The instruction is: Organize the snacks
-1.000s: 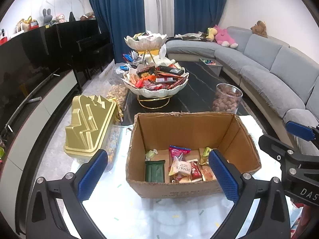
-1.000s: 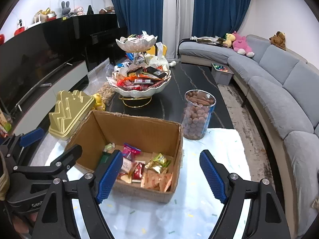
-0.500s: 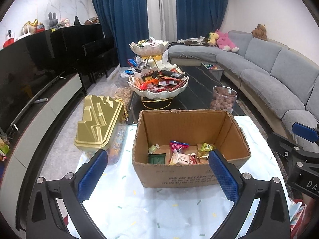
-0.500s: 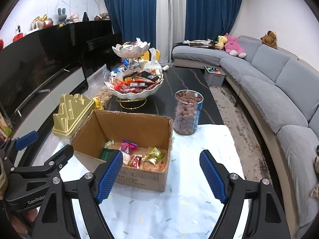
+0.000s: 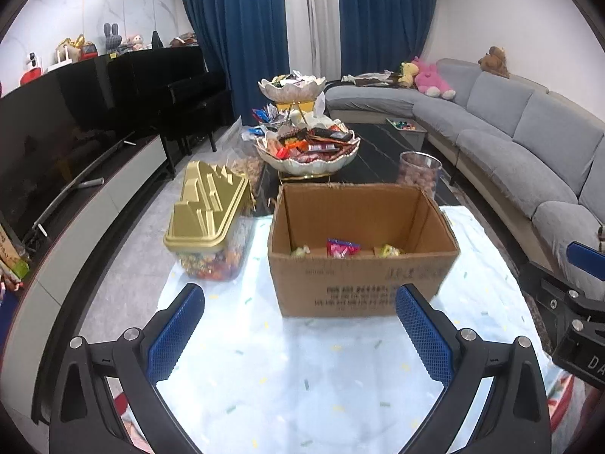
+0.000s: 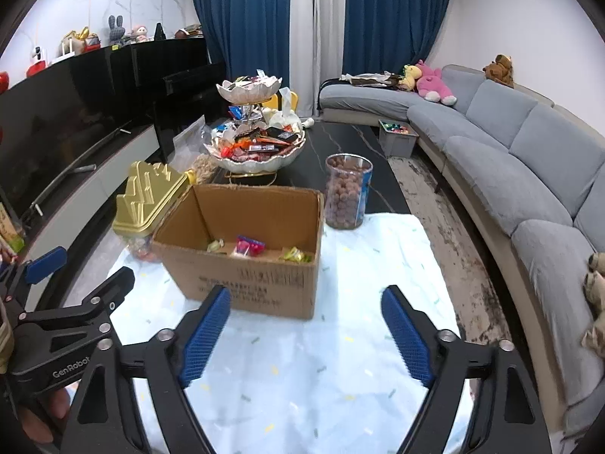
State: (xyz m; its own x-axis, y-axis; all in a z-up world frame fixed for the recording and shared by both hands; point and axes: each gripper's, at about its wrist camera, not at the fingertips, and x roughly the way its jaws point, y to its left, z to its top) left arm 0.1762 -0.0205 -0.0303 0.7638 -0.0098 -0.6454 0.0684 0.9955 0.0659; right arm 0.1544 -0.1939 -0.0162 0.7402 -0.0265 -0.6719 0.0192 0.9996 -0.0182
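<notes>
The cardboard box (image 5: 363,249) sits on the pale cloth (image 5: 302,370) that covers the near end of the bench, roughly midway between its side edges, and only a few wrapped snacks (image 5: 342,246) lie on its floor: a pink packet, a yellowish one and a green-white one can be made out, so most of the box is bare. The left tool (image 5: 300,335) is spread wide with nothing between its blue pads and hangs over the cloth at the near edge, well short of the box. The right tool (image 6: 308,335) is also spread and empty; its jaws have just been opening a little further, with nothing between them. At the left edge of the bench a clear tub with a gold lid (image 5: 206,208) stands just beside the box, full of sweets, and near the right rear corner of the cloth stands a tall clear jar (image 6: 348,196) of round brown snacks. Further back, on the dark part of the bench, a two-tier shell-shaped dish (image 5: 306,151) is heaped with bars and packets. Judging by that, the sorting looks barely begun, with most snacks not yet sorted and neither tool carrying anything.
</notes>
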